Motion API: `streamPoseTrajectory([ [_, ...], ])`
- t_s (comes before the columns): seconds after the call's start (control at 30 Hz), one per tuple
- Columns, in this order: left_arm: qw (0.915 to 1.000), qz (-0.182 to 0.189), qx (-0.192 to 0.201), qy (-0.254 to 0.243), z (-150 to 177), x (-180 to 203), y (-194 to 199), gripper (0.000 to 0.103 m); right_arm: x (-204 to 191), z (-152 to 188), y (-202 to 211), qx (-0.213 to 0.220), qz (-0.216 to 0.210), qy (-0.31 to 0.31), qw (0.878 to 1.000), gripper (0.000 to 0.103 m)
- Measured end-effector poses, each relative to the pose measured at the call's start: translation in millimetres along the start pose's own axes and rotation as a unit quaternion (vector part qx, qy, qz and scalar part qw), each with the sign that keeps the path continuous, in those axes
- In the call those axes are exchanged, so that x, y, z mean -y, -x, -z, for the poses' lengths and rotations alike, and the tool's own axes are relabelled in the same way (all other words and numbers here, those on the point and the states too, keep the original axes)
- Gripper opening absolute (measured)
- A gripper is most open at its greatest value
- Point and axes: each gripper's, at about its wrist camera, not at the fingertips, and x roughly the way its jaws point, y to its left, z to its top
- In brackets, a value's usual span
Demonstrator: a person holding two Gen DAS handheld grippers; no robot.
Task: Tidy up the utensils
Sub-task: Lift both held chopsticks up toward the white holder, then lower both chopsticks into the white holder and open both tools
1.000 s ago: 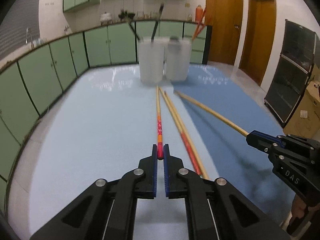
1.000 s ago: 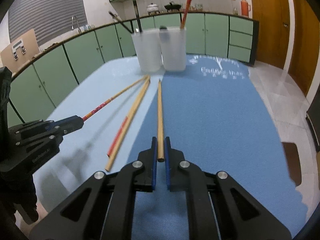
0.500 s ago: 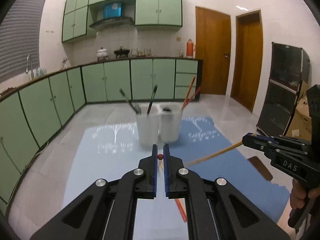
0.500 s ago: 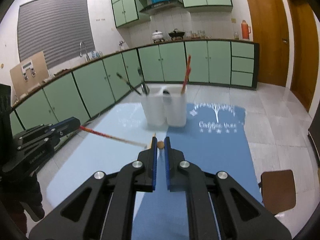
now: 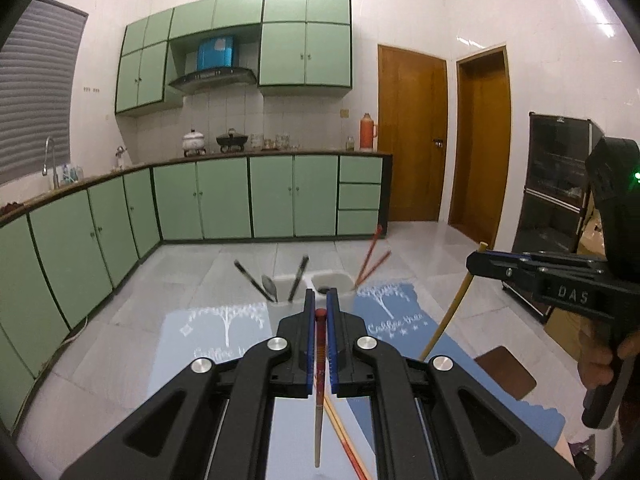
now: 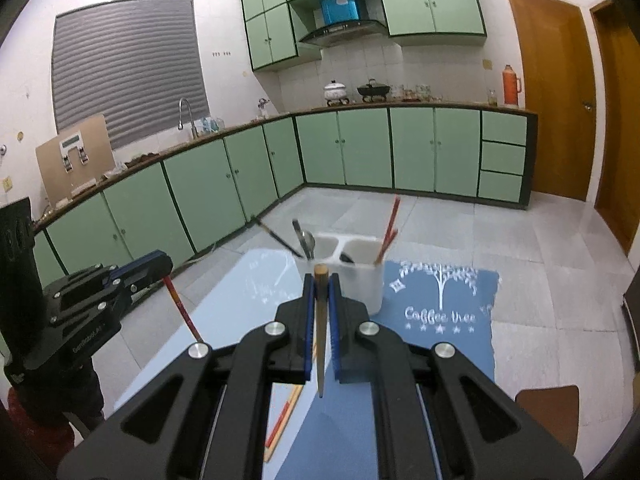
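Observation:
My left gripper [image 5: 319, 312] is shut on a red-ended chopstick [image 5: 319, 380], held lifted with its tip hanging down. My right gripper [image 6: 320, 280] is shut on a plain wooden chopstick [image 6: 320, 340], also lifted and pointing down. Each gripper shows in the other's view, the right gripper [image 5: 480, 262] with its wooden chopstick [image 5: 444, 324], the left gripper [image 6: 160, 266] with its red chopstick [image 6: 182, 308]. A white two-compartment holder [image 6: 362, 280] stands ahead on the table; the left cup holds dark-handled utensils [image 6: 306, 240], the right holds red chopsticks [image 6: 388, 228]. More chopsticks [image 6: 284, 420] lie on the mat below.
A light blue mat [image 6: 248, 288] and a darker blue mat [image 6: 440, 320] printed with a white tree cover the table. A brown stool [image 6: 548, 412] stands at the right. Green kitchen cabinets [image 6: 360, 148] line the far walls.
Both grippers have lifted their chopsticks off the mats and tipped upward, so the sticks now hang nearly vertical. The holder looks farther below than before.

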Motion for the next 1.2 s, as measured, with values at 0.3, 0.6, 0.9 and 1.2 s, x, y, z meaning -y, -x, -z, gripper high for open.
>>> streamPoseTrajectory([
  [0.3, 0.9972, -0.019, 0.072, 0.007, -62, -15, -14, 0.005, 5, -57, -6, 0.058, 0.006, 0.011, 0.998, 0.006],
  [0.6, 0.9908, -0.034, 0.131, 0.003, -125, -25, -58, 0.005, 11, -105, -35, 0.089, 0.021, 0.029, 0.995, 0.006],
  [0.9, 0.9915, -0.034, 0.125, 0.013, -124, -32, -124, 0.005, 32, -129, -95, 0.085, 0.041, 0.032, 0.995, 0.006],
  [1.2, 0.9979, -0.017, 0.046, 0.042, -84, -53, -185, 0.005, 52, -103, -159, 0.033, 0.047, 0.018, 0.998, 0.006],
])
